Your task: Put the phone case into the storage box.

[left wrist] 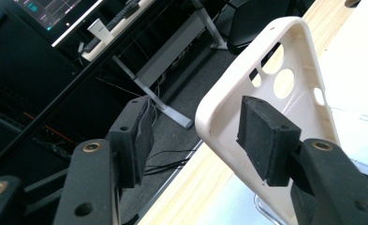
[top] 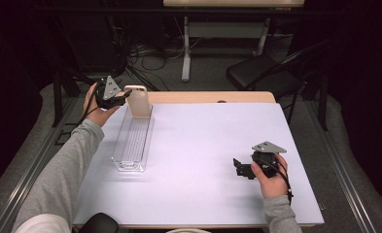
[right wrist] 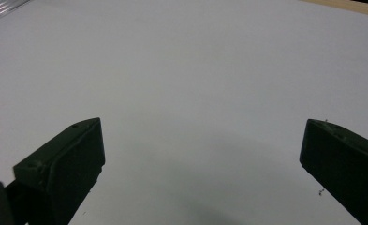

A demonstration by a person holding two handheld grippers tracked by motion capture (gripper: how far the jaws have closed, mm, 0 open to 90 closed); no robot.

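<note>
White table (top: 203, 145) | phone case (top: 138, 102) stands in far end of clear tray (top: 132, 141) | your left gripper (top: 123, 98) parted around case, grip released | right gripper (top: 238, 167) open, idle, well apart from tray | placing looks nearly done; withdrawing left

A cream phone case (top: 139, 102) stands upright at the far end of a clear plastic tray (top: 132, 141), its hollow inner side and camera cut-outs showing. The tray lies lengthwise, long and narrow.
</note>
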